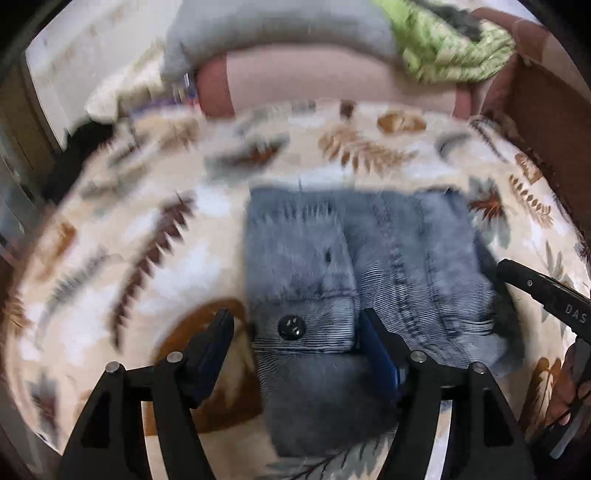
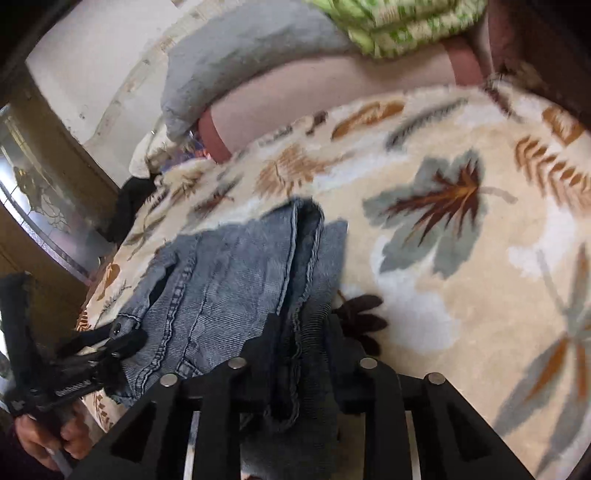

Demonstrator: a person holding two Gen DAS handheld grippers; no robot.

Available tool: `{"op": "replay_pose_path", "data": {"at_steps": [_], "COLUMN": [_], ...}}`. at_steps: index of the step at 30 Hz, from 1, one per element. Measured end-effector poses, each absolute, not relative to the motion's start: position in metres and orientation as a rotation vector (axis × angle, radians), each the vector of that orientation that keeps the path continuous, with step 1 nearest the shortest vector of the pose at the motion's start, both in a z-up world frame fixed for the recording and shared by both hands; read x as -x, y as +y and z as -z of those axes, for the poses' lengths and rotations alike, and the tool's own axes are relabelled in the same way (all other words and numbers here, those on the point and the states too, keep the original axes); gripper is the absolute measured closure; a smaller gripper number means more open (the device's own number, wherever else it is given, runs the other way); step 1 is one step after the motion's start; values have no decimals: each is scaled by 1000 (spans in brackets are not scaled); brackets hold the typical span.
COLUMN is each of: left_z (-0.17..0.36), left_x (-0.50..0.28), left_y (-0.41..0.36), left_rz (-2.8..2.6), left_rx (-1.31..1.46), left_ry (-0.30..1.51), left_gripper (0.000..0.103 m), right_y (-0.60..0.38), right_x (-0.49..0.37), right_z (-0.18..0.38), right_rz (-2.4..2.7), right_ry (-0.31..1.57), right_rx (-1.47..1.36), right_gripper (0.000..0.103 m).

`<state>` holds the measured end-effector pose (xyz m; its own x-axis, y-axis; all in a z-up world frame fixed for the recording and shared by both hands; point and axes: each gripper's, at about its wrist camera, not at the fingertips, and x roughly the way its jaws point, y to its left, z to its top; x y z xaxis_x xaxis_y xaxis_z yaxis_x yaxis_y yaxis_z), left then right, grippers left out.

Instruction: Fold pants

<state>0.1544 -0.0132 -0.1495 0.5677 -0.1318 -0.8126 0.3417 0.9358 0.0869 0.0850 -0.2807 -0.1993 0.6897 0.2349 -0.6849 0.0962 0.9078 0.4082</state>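
Blue-grey denim pants [image 1: 369,266] lie folded into a compact bundle on a leaf-patterned blanket [image 1: 147,236]. My left gripper [image 1: 295,325] is open, its fingers on either side of the waistband corner with the black button [image 1: 291,328]. In the right wrist view the pants [image 2: 229,280] lie left of centre, and my right gripper [image 2: 303,332] has its fingers closed on a fold of denim at the bundle's right edge. The right gripper also shows at the right edge of the left wrist view [image 1: 546,295]; the left gripper shows at lower left of the right wrist view [image 2: 99,350].
A grey pillow [image 1: 273,33] and a green patterned cloth [image 1: 454,48] lie at the far end of the bed, over a pink headboard cushion [image 1: 332,77]. Dark wood bed frame [image 1: 546,110] runs along the right. A wall and a glass door [image 2: 33,192] stand at left.
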Motion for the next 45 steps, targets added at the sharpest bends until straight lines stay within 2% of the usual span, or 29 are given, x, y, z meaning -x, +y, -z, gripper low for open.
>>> {"op": "replay_pose_path", "data": {"at_steps": [1,4,6,22,34,45], "left_z": [134,105,88,4,-5,-6], "left_x": [-140,-108,-91,0,9,9], "left_y": [-16,-21,-22,-1,11,18], "left_rz": [243,149,113,48,29,29], "left_rx": [-297,-392,-410,-255,-225,-200], "left_ry": [862,713,643,479,470,475], "left_gripper": [29,18,17,16,16,16], "right_y": [-277,-261,-249,-198,-177,-164], "right_x": [-75,-53,-35,65,88,84], "right_z": [190,166,150,33,1,7], "right_rz": [-70,-52,-53,55,21,18], "right_ry": [776,680,633,471,428,483], "right_rx": [-401,-278,-230,-113,-110,-108], "right_gripper": [75,57,48,33,28,28]}}
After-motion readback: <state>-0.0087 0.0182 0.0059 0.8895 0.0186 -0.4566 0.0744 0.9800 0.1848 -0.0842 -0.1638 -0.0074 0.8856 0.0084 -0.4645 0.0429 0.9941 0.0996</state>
